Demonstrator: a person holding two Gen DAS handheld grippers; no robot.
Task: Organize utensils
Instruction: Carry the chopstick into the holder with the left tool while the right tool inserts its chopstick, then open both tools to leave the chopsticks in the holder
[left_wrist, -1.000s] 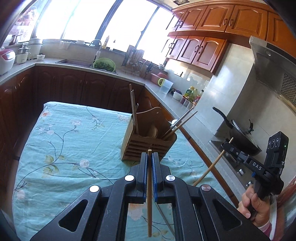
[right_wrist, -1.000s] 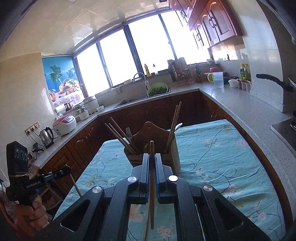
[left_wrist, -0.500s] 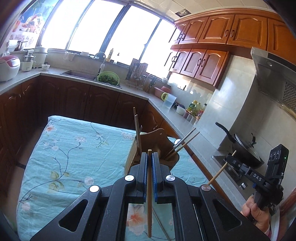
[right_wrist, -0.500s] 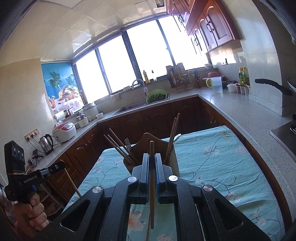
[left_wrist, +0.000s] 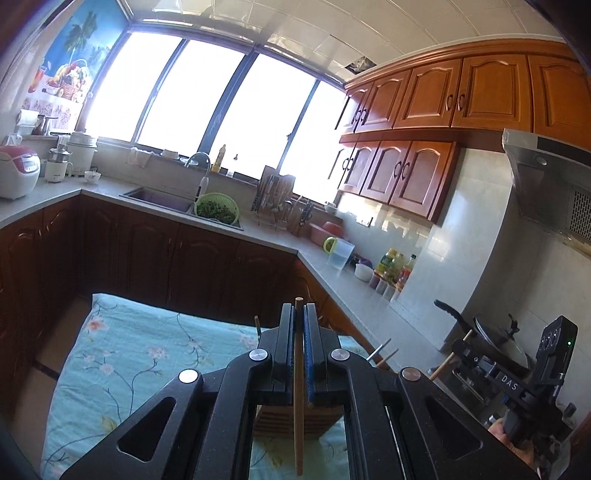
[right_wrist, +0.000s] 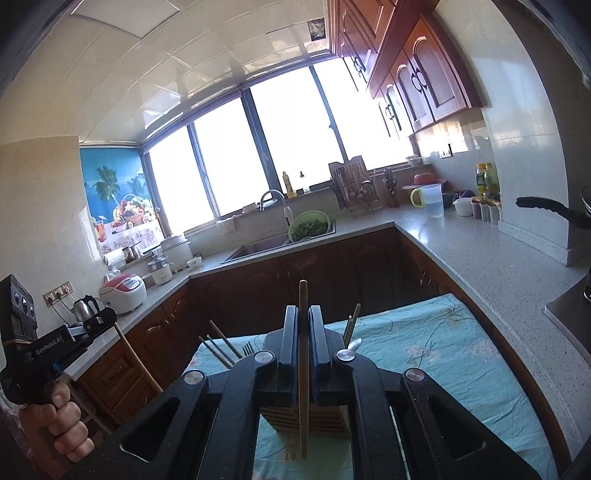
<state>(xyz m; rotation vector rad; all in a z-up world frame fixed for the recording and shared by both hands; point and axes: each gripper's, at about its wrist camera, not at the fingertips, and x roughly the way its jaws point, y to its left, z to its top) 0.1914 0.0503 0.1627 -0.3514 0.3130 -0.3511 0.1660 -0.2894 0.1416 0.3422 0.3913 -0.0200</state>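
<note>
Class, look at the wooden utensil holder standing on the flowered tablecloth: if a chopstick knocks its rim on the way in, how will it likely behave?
The utensil holder looks rigid slatted wood, so it probably won't flex. It stands tall on a soft tablecloth, so a sideways knock may rock or tip it. Chopsticks leaning outward could add to that.

Black claw (left_wrist: 298, 325), blue pads, silver screws, bare-skinned hand (right_wrist: 61, 421)
</note>
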